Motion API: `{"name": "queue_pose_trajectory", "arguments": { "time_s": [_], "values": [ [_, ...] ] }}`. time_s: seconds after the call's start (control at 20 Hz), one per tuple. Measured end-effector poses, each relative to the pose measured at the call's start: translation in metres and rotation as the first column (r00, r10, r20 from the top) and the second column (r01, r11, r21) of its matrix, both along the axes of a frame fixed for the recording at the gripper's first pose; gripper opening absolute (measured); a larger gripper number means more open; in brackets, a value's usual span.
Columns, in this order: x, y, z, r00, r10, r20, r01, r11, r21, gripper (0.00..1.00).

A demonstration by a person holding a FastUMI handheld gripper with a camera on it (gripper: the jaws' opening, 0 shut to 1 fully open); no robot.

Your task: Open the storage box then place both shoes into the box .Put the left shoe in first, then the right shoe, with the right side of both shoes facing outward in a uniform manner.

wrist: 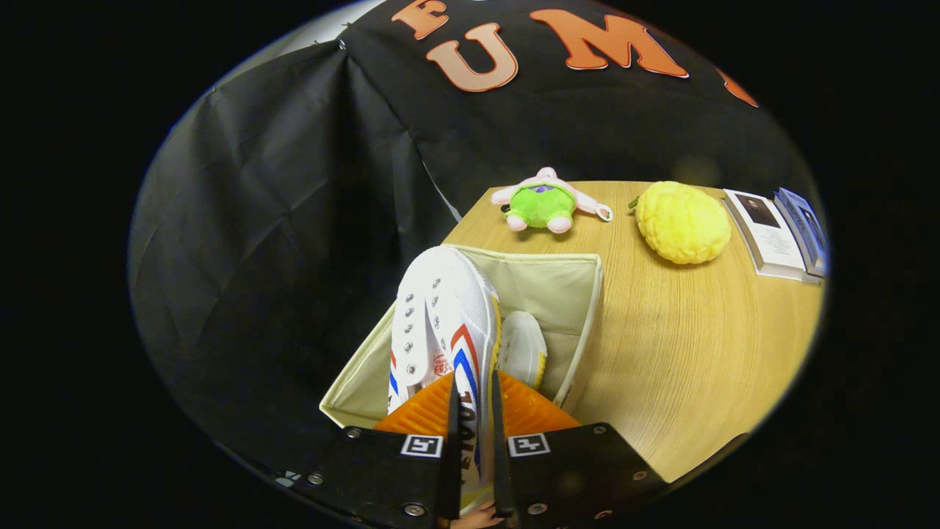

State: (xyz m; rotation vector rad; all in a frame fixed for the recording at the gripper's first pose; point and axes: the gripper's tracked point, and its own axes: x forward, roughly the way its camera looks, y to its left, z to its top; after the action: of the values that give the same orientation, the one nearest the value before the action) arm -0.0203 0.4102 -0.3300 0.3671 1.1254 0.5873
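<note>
My gripper is shut on the side wall of a white canvas shoe with red and blue stripes, both fingers pressing on it near the heel. The shoe points away from me, toe up, hanging over the open beige fabric storage box at the near left corner of the wooden table. Inside the box, just right of the held shoe, the white toe of a second shoe lies against the bottom.
Beyond the box on the wooden table lie a pink and green plush toy and a yellow plush ball. Booklets rest at the far right. Black cloth wall hangs left of and behind the table.
</note>
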Motion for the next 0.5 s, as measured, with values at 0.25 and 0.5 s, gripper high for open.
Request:
{"name": "queue_pose_trajectory", "arguments": {
  "time_s": [0.25, 0.5],
  "values": [
    [0.009, -0.005, 0.041, 0.994, -0.017, 0.107, 0.007, 0.995, 0.097, 0.72],
    [0.018, -0.053, 0.072, 0.971, -0.100, 0.216, 0.079, 0.991, 0.105, 0.90]
  ]
}}
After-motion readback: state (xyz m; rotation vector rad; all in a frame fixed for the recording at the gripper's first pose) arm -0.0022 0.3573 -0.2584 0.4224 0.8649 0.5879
